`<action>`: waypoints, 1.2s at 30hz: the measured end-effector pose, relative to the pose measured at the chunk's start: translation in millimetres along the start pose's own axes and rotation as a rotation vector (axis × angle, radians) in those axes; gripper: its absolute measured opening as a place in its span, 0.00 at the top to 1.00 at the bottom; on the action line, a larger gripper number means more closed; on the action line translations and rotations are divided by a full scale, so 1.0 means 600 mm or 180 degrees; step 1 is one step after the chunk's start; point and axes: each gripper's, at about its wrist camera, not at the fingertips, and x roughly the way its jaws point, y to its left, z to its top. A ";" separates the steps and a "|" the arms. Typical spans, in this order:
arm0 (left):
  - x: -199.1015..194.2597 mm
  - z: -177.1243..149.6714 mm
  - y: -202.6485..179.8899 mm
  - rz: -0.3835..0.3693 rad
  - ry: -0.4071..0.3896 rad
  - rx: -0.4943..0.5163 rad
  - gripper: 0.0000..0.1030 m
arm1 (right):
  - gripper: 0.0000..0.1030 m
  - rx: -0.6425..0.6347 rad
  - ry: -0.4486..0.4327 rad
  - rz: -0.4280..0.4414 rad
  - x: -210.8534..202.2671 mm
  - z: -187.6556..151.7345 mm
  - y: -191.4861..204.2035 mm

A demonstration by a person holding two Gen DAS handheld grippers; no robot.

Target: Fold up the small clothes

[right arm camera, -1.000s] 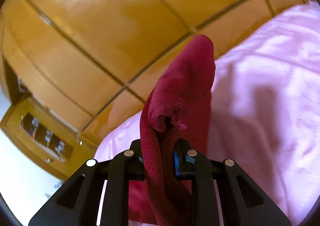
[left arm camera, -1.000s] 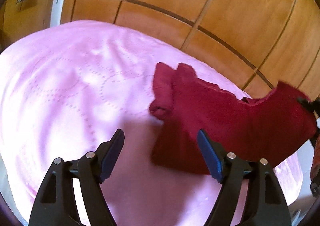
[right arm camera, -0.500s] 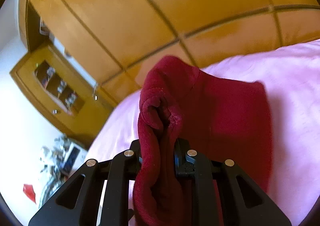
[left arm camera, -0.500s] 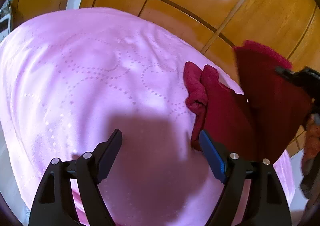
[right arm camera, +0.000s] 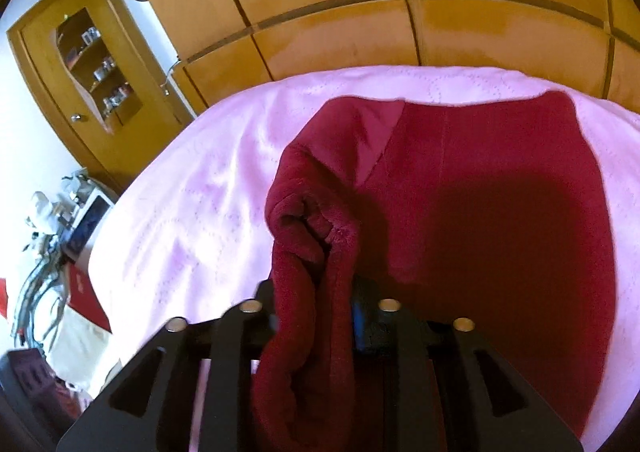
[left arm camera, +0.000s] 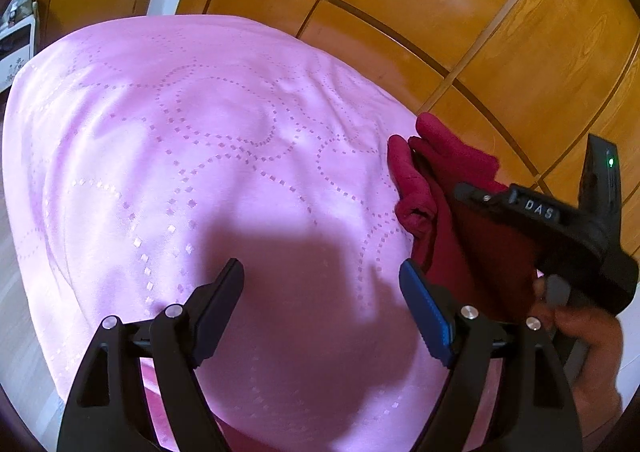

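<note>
A dark red fleece garment (right arm camera: 480,191) lies spread on the pink bedspread (right arm camera: 208,179). My right gripper (right arm camera: 316,316) is shut on a bunched edge of it, and the fold stands up between the jaws over the flat part. In the left wrist view the garment (left arm camera: 436,171) shows at the bed's right edge, partly hidden by the right gripper's black body (left arm camera: 560,228). My left gripper (left arm camera: 320,288) is open and empty, hovering over bare bedspread (left arm camera: 200,155) just left of the garment.
A wooden wardrobe wall (left arm camera: 440,11) stands right behind the bed. A glass-door cabinet (right arm camera: 92,67) stands at the left, with clutter and a red bag (right arm camera: 80,292) on the floor by the bed's left side.
My right gripper has carried the held edge over and down, so the garment now lies folded on the bed. My left gripper stayed open and drifted left, away from the garment.
</note>
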 end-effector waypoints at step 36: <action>0.090 -0.011 -0.144 -0.0240 0.0389 0.0780 0.85 | 0.34 -0.0121 -0.0004 -0.0617 -0.115 -0.135 -0.177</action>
